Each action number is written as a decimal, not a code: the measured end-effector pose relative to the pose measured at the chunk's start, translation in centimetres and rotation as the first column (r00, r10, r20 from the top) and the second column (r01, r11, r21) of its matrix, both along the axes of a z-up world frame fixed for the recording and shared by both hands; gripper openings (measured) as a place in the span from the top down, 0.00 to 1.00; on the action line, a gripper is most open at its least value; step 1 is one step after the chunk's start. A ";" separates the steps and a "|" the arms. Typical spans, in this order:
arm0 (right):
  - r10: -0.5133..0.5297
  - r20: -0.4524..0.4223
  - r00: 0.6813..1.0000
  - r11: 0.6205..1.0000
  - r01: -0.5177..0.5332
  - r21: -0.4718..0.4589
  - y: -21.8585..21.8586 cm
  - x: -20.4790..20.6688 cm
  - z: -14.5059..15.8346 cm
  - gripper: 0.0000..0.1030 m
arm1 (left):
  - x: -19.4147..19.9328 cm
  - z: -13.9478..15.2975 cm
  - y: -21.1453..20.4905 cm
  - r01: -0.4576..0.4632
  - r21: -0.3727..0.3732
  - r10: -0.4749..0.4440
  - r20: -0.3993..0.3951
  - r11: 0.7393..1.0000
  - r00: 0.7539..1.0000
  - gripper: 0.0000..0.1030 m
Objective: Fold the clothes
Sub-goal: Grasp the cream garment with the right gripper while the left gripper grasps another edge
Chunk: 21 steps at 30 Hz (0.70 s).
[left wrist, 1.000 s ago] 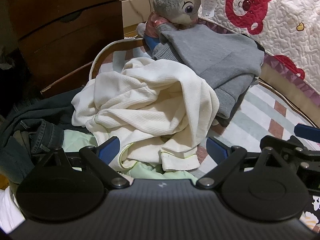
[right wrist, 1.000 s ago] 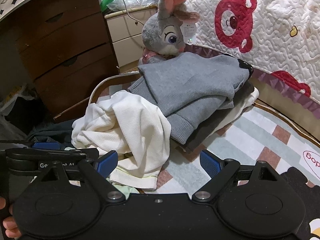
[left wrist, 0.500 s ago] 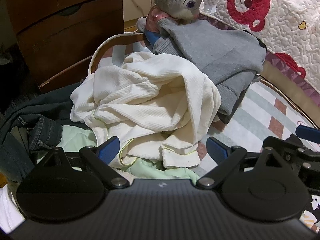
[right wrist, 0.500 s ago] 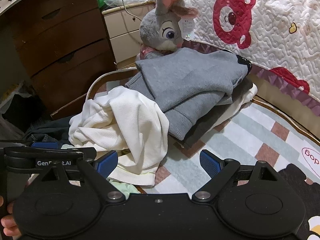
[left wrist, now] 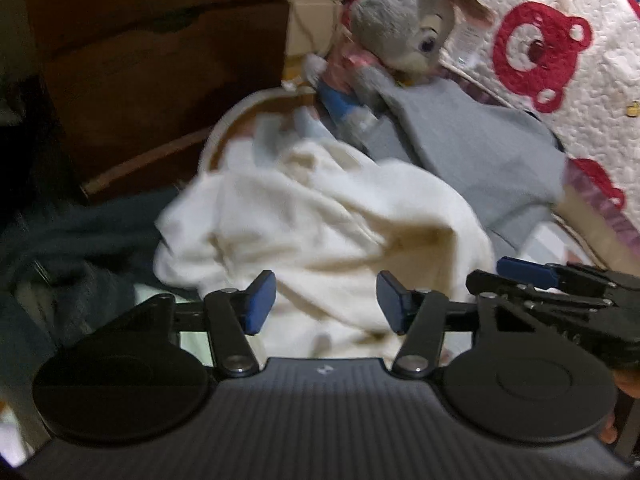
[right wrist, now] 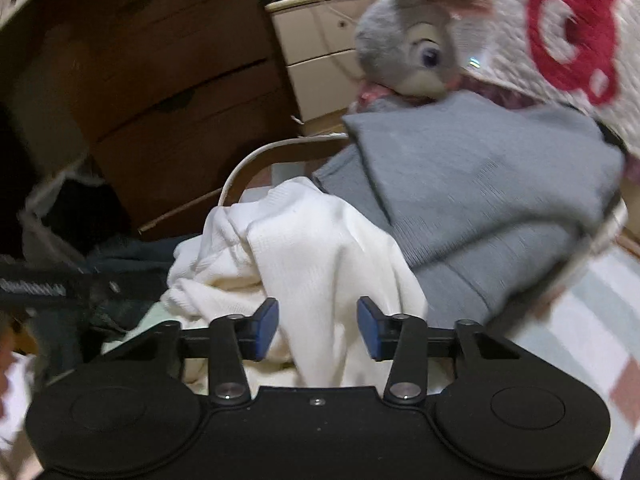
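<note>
Striped rug (right wrist: pixel 592 308) under crumpled cream garment (right wrist: pixel 320 256), orientation unclear, between both grippers' parted jaws.

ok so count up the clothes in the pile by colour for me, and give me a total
Cream or white: 1, the ribbed top in front of both grippers
Grey: 1, the sweatshirt under the plush rabbit
Dark blue: 1, the jeans
Pale green: 1, the garment under the cream top
Total: 4 that show

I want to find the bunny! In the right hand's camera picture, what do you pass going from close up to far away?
Right gripper → cream white garment → grey sweater → grey plush bunny.
</note>
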State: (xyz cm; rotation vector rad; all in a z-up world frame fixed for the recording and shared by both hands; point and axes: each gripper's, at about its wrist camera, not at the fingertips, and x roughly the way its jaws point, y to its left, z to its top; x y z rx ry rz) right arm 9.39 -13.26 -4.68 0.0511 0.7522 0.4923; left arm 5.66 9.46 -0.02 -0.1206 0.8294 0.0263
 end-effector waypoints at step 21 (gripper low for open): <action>-0.180 0.208 0.961 0.983 0.169 0.072 -0.7 0.5 0.4 0.83 | 4.3 -4.9 -4.6 0.257 0.322 -0.294 0.069 0.911 0.953 0.10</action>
